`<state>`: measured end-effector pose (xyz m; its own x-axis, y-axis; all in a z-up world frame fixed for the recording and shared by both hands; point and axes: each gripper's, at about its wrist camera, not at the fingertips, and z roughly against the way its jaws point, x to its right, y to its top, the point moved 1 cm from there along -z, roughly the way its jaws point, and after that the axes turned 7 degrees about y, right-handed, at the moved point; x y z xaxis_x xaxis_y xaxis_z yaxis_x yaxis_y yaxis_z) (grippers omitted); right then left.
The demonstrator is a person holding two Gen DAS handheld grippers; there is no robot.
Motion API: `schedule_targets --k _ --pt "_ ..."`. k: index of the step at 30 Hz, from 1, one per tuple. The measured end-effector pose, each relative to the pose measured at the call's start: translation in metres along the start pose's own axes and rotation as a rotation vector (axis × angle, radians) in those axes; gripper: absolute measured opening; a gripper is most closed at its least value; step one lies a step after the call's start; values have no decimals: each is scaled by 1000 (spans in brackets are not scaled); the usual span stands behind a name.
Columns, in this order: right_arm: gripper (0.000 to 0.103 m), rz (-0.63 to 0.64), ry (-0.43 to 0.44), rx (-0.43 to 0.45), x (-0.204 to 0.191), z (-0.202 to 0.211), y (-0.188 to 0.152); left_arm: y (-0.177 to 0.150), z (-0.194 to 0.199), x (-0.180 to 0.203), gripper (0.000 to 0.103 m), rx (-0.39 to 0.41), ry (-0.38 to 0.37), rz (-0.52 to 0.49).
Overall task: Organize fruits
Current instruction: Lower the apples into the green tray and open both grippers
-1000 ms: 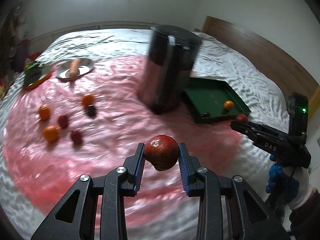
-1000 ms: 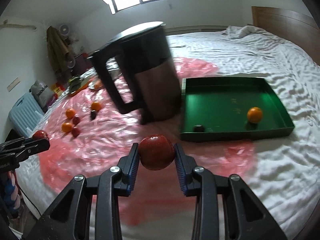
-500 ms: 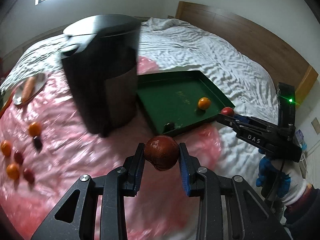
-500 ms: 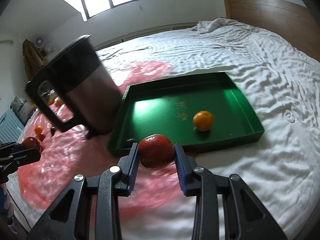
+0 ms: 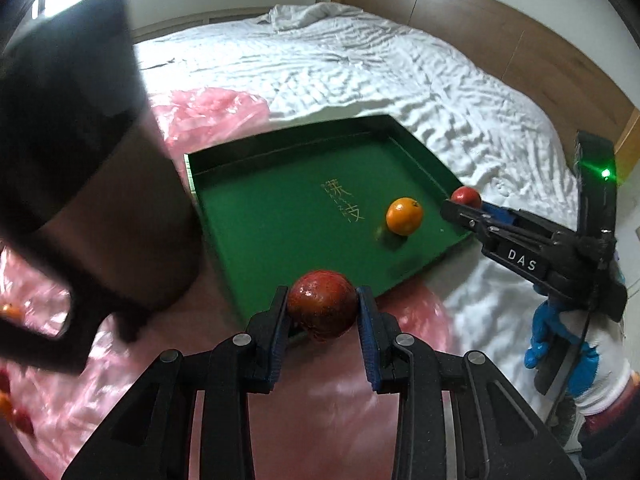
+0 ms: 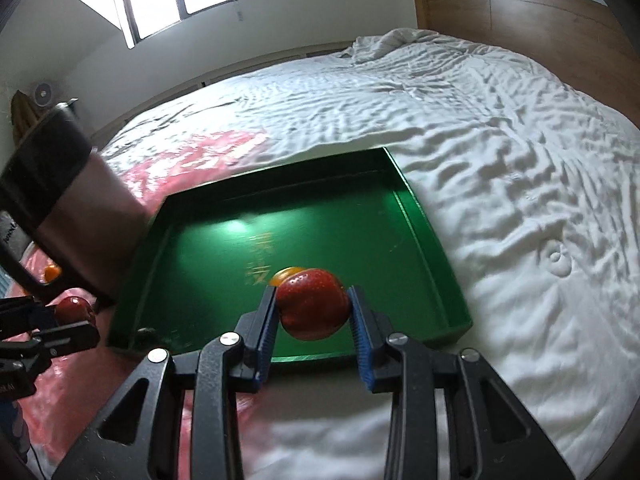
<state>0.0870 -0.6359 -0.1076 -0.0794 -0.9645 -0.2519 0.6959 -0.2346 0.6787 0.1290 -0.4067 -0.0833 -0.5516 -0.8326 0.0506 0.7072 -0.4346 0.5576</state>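
Observation:
My left gripper (image 5: 322, 306) is shut on a red fruit (image 5: 322, 304), held above the near edge of the green tray (image 5: 280, 220). My right gripper (image 6: 312, 304) is shut on a second red fruit (image 6: 312, 302), above the tray's near right part (image 6: 424, 240). An orange (image 5: 404, 215) lies inside the tray; in the right wrist view it (image 6: 286, 274) is mostly hidden behind the held fruit. The right gripper also shows in the left wrist view (image 5: 466, 200) at the tray's right rim. The left gripper shows at the left edge of the right wrist view (image 6: 74, 312).
A tall dark kettle (image 5: 76, 152) stands just left of the tray on a pink plastic sheet (image 5: 208, 108). More small fruits (image 5: 10, 312) lie on the sheet at the far left. White bedding (image 6: 500, 140) and a wooden headboard (image 5: 480, 28) lie beyond.
Both grippers have moved right and forward with their red fruits, from over the pink sheet to the green tray. The kettle has slid toward the left of both views.

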Motion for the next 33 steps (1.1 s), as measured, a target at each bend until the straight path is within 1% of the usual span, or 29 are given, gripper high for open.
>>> schedule_targets --k 2,8,16,21,28,32,33 --pt "61 1 -11 -12 7 -10 2 8 -17 7 28 -20 12 -4" --pt "61 1 -41 -51 26 -34 1 23 -49 20 28 -49 47 -13" --pt "61 22 -52 -71 30 -46 -2 22 -76 21 28 -93 82 -9" --pt "61 19 -57 -73 31 -46 -2 21 -85 17 28 -119 94 5" --pt "61 25 -70 -90 29 -46 -1 24 -88 19 28 -135 115 -13" --pt "62 22 -77 -95 28 -42 0 26 -86 20 30 -140 123 -11" --pt "62 19 -77 -92 28 -40 0 27 -83 20 32 -135 128 -8"
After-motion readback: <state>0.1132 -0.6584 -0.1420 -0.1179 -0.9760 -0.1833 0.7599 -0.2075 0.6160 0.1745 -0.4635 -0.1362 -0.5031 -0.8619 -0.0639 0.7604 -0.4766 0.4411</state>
